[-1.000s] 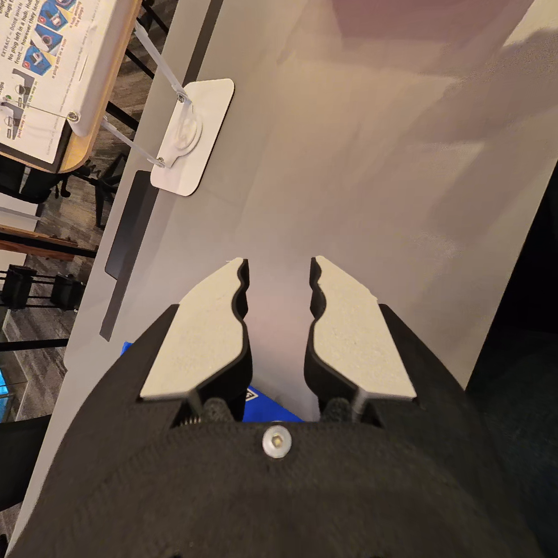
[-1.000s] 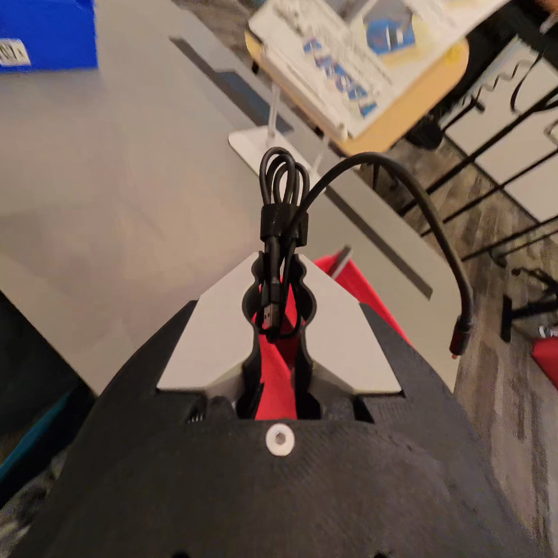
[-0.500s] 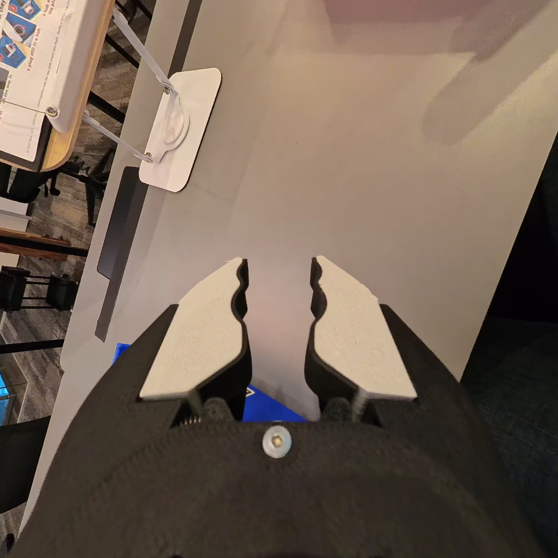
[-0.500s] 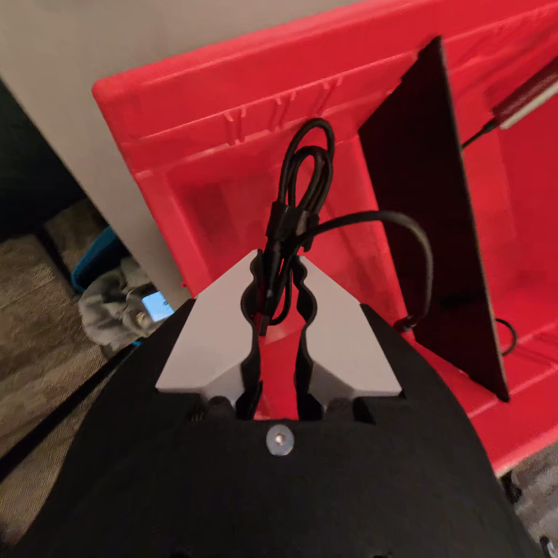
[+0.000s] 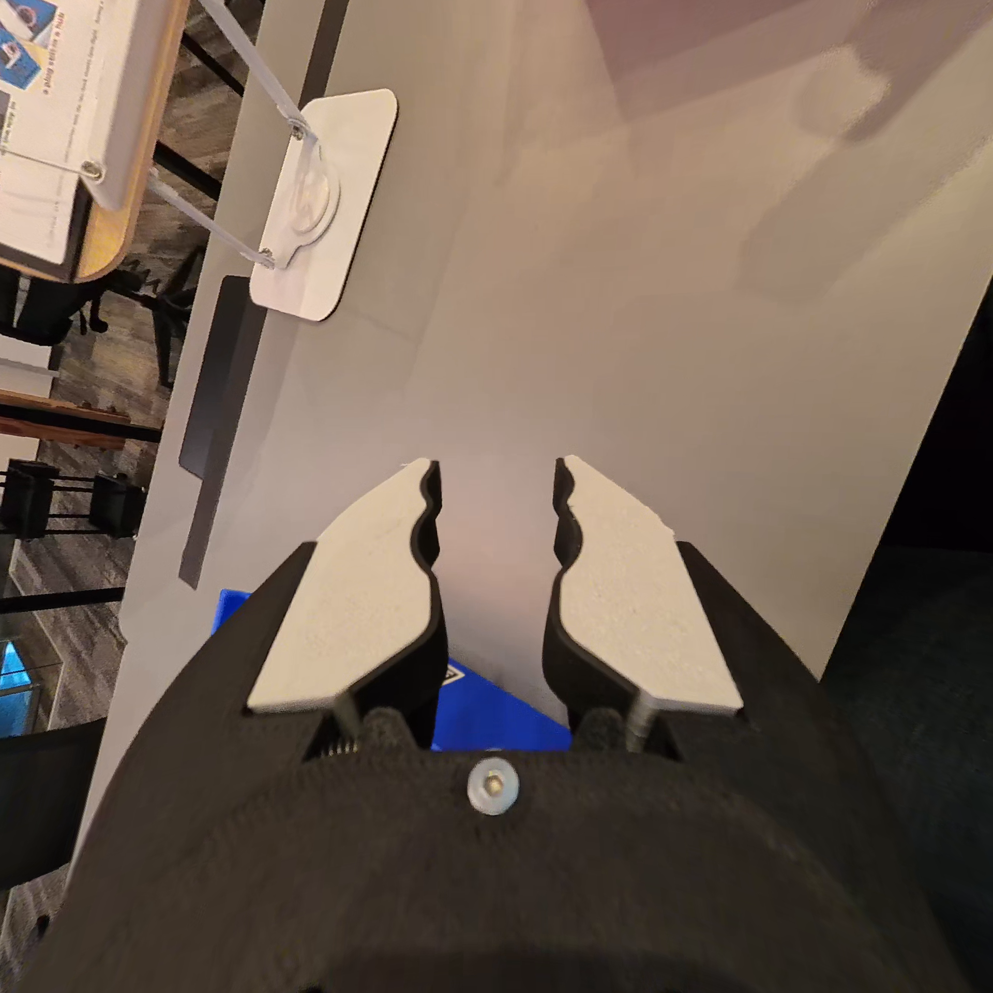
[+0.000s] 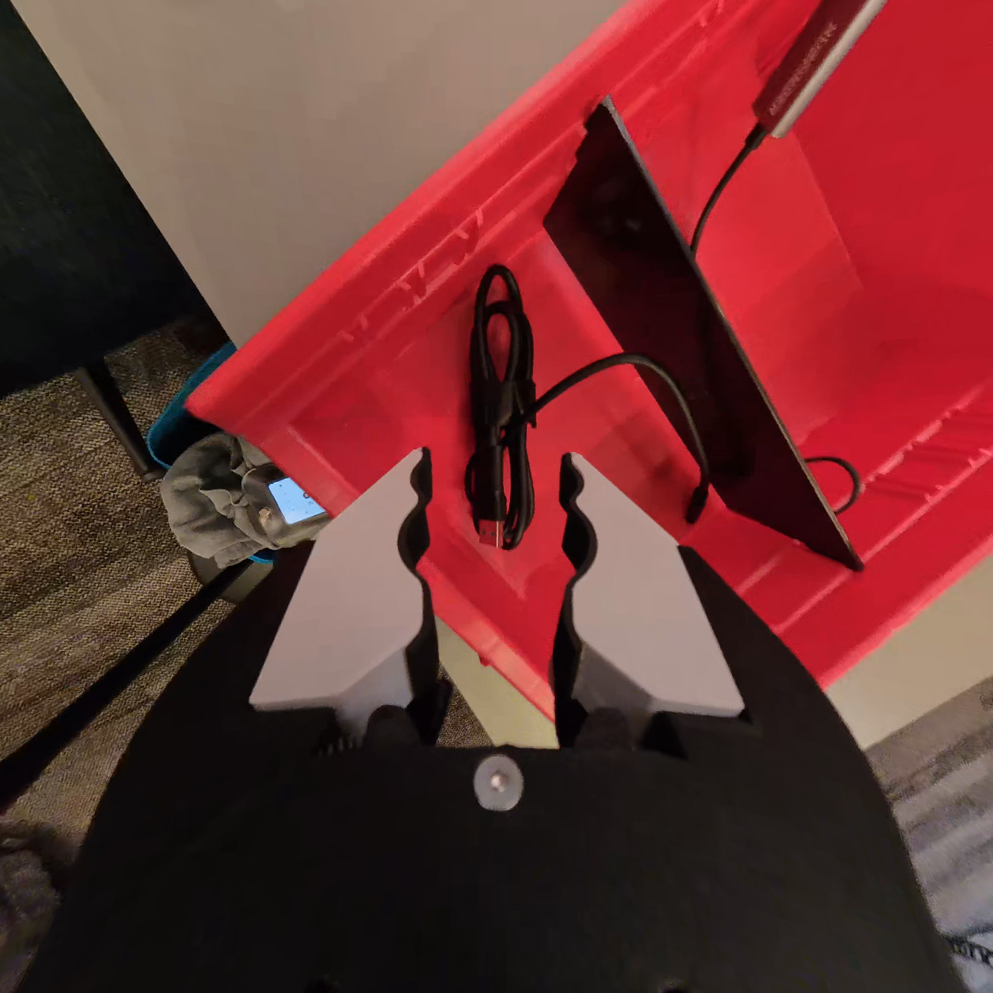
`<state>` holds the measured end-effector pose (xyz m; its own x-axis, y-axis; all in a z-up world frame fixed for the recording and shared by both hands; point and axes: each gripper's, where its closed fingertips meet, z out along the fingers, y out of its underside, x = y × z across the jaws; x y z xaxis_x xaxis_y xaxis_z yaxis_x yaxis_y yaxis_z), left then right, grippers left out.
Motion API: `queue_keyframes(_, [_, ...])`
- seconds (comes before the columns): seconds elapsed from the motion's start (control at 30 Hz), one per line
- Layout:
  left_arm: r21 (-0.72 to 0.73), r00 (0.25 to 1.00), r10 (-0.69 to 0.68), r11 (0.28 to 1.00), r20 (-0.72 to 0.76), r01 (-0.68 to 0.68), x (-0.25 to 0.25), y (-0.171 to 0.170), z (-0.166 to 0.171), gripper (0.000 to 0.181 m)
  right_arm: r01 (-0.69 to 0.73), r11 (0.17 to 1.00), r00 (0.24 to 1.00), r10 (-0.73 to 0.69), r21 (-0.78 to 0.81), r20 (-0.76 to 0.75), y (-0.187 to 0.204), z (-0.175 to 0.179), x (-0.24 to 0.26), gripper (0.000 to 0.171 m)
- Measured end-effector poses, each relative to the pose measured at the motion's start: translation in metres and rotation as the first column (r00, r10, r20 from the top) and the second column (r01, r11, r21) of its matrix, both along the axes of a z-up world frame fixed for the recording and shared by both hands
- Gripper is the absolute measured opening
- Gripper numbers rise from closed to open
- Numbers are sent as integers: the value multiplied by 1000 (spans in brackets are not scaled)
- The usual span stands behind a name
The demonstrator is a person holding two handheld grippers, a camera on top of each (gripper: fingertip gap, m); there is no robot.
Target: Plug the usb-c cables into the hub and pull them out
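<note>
In the right wrist view, a coiled black USB cable [image 6: 501, 397] lies on the floor of a red bin [image 6: 333, 376], in the compartment left of a black divider [image 6: 693, 344]. One loose end [image 6: 696, 502] curves to the divider's foot. A grey hub [image 6: 806, 70] with its own thin black lead lies in the compartment beyond the divider. My right gripper [image 6: 494, 462] is open and empty, just above the cable. My left gripper [image 5: 497, 473] is open and empty over the bare grey table [image 5: 645, 322].
A white stand base [image 5: 322, 204] holds a sheet board at the table's far left. A blue box [image 5: 483, 714] sits under the left gripper. Beside the red bin, below the table edge, lies a grey cloth with a small lit device [image 6: 290, 499] on carpet. Spacing between my two grippers at the tips: around 45 cm. To reach the grey hub [image 6: 806, 70] in a straight line is about 15 cm for my right fingers, about 40 cm for my left.
My right gripper carried the coiled cable down into the red bin, then opened and let it go; the cable now lies on the bin floor. The left gripper stayed open and barely shifted.
</note>
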<state>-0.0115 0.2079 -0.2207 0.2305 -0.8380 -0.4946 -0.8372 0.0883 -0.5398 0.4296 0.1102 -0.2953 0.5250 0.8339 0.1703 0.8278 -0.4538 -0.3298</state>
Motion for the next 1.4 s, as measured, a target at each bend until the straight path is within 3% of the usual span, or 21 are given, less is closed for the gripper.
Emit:
queue_keyframes(0.33, [106,982,187,977,-5,-185,-75,30,40,39,138,940,985,-97,312,-143,-8,70,-10,32])
queue_keyframes(0.53, [78,939,343,937,-8,-341,-140,45,41,41,119,888,968,-4,444,-252,-12,101,-57,32])
queue_keyframes(0.63, [76,913,403,914,-62,-398,-168,49,33,42,140,877,968,-24,460,-248,-8,97,-64,34])
queue_keyframes(0.8, [48,873,477,879,-100,-475,-197,59,13,41,170,911,975,-99,377,-199,-5,61,-58,38])
queue_keyframes(1.03, [32,819,541,837,-193,-546,-219,105,-19,38,160,931,983,-119,328,-142,-3,29,-67,39])
queue_keyframes(1.23, [-42,796,458,857,-396,-514,-240,143,-58,30,173,916,976,-110,361,-189,-4,33,-75,36])
queue_keyframes(1.4, [-187,750,318,844,-580,-502,-262,149,-95,30,182,898,971,-100,401,-218,0,43,-77,32])
